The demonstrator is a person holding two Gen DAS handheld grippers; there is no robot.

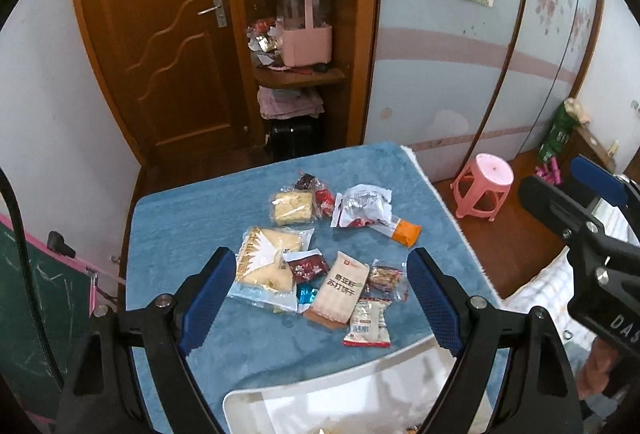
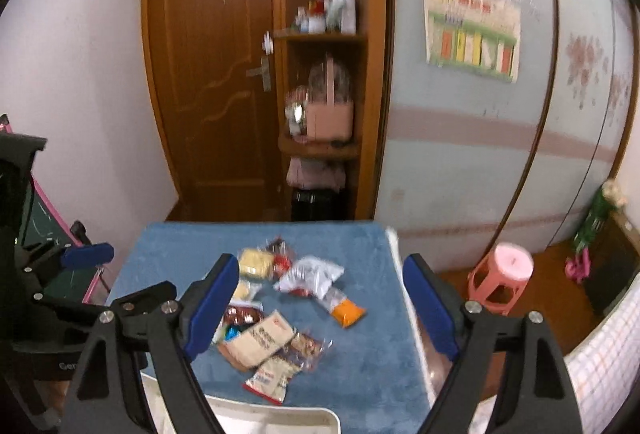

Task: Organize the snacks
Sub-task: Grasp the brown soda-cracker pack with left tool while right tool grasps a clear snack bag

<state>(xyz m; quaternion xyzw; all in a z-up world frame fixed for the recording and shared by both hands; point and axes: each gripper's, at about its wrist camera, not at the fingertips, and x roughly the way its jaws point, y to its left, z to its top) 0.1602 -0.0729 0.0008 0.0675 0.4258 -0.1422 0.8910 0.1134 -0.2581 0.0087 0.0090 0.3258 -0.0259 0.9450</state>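
The left gripper [image 1: 320,290] hangs over the near half of a table under a blue cloth [image 1: 192,218], its jaws wide apart with nothing pressed between the blue pads. The right gripper [image 2: 320,298] is equally wide and empty; its view is blurred, so print on the packets there cannot be read.

The snacks lie in a loose heap at the middle of the cloth. A beige cracker packet [image 1: 340,290] sits near, touching a small red-and-white packet [image 1: 368,324] just nearer still. Left of these lies a large clear bag of pale bread [image 1: 268,262], partly hidden by the left finger [image 1: 208,298]. Farther off are a yellow cake pack [image 1: 292,208], a crumpled white wrapper [image 1: 360,208] and an orange packet [image 1: 406,232].

A white container [image 1: 344,390] at the near edge is cut off by the frame; its contents cannot be made out. A pink stool [image 1: 484,186] stands on the floor to the right.
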